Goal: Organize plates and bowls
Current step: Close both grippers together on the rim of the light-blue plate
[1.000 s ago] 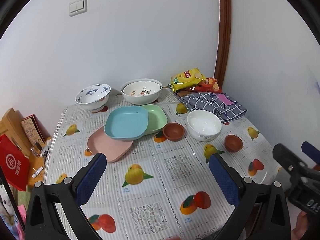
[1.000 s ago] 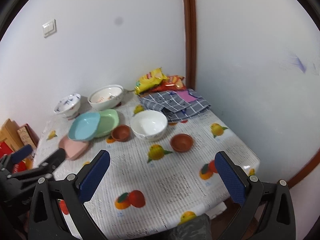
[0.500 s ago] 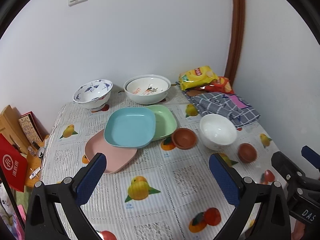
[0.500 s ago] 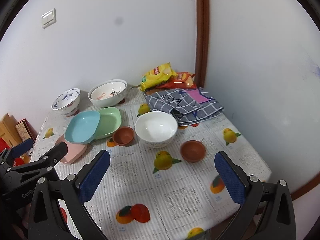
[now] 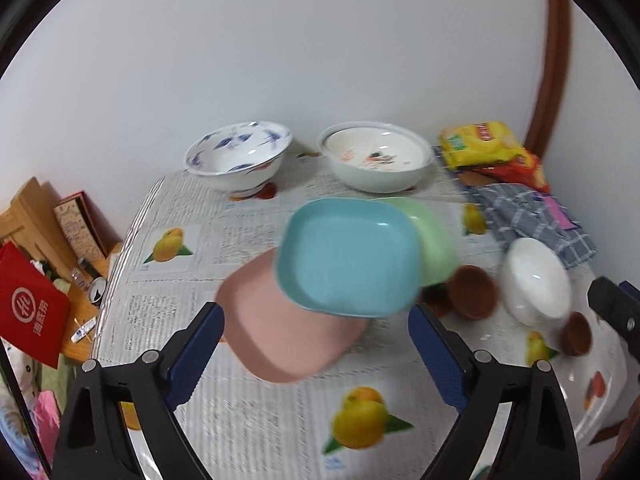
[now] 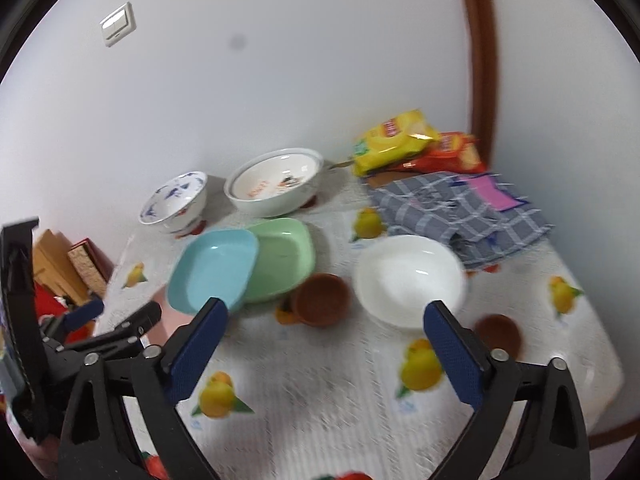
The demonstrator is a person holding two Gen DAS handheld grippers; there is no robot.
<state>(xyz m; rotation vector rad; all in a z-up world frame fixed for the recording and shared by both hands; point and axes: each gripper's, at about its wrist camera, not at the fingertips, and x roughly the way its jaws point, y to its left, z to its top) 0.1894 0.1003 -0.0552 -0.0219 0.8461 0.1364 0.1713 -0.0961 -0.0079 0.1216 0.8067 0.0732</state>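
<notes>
A fruit-printed cloth is covering the desk (image 5: 256,408), which is sitting in a white-walled corner with a brown trim strip (image 6: 478,60) running up the upper right and a light switch (image 6: 118,24) at the upper left. Mid-frame, a blue plate (image 5: 350,256) is overlapping a pink plate (image 5: 280,332) and a green plate (image 5: 434,240). Behind them are standing a blue-patterned bowl (image 5: 238,156) and a wide white bowl (image 5: 376,156); a plain white bowl (image 6: 408,276) and two small brown bowls (image 6: 320,300) are sitting lower right. The left tool (image 5: 316,336) and right tool (image 6: 324,340) are both hanging spread wide, pinching nothing. Compared with half a second ago, both cameras are sitting closer to the dishes, which are looming larger.
</notes>
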